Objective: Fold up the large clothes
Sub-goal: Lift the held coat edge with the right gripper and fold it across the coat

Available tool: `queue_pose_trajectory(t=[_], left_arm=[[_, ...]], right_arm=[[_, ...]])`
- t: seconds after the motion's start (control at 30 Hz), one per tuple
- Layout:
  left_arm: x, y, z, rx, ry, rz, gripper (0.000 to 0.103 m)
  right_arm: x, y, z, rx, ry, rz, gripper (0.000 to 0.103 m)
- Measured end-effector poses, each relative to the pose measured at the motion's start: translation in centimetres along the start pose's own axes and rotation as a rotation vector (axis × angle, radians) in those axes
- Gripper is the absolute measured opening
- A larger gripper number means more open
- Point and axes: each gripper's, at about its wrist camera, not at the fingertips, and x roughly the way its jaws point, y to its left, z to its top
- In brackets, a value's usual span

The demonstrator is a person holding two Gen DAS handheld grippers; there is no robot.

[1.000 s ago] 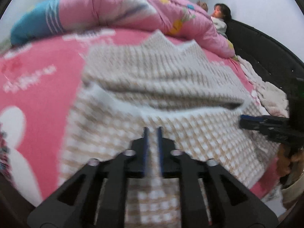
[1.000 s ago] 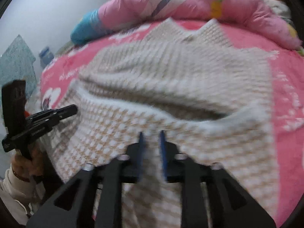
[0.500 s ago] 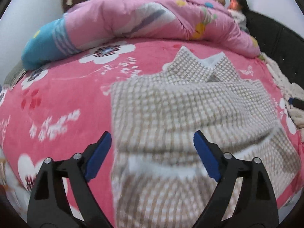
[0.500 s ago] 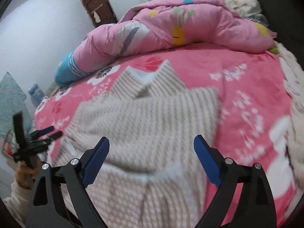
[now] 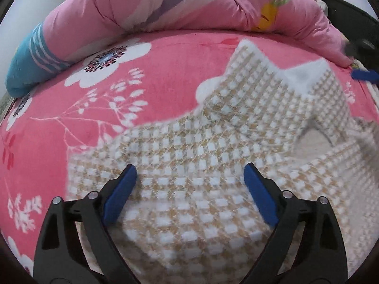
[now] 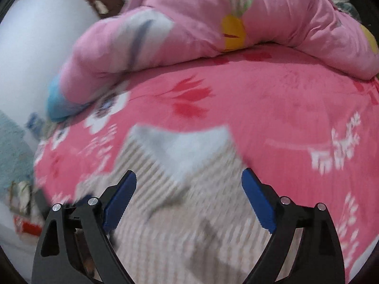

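Between and beneath the left gripper (image 5: 189,184), jaws just opened wide and empty, the checked garment (image 5: 213,165) lies flat on the bed (image 5: 165,71), collar end ahead. The right gripper (image 6: 189,187), equally spread and empty, shows only blurred white collar lining; the left view shows both collar points.

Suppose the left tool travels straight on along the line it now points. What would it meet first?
Most likely the checked beige garment lying on the pink bedspread. The open left tool has cloth between and ahead of its fingers, though depth is hard to judge.
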Motion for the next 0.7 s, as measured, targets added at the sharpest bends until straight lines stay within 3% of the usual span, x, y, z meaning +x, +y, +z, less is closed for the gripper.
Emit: queue_pose_trajectory(t=[0.1,0.2,0.3,0.37,0.47,0.7], left_arm=[[-0.1,0.1,-0.1,0.003,-0.014,-0.009,0.089],[0.0,0.4,-0.2,-0.006,-0.018,-0.029,0.090],[0.3,0.6,-0.4,-0.015,-0.027,-0.047,0.092],[0.5,0.7,-0.5,-0.017,-0.031,-0.050,0.092],[0.5,0.7,-0.5,-0.017,-0.031,-0.050,0.092],[0.6,0.6,-0.5,-0.014,-0.033,-0.046,0.092]], right_arm=[[4.0,-1.6,2.6,0.069,0.059,-0.047,0.088],[7.1,-2.9,3.6,0.137,0.141,-0.023,0.085],[8.7,-2.4,3.1,0.111,0.198,-0.022,0.056],[8.7,-1.5,2.5,0.062,0.206,-0.048,0.031],[7.0,-0.1,1.7,-0.033,0.163,-0.056,0.015],[-0.3,3.7,-1.8,-0.216,0.039,0.057,0.013]])
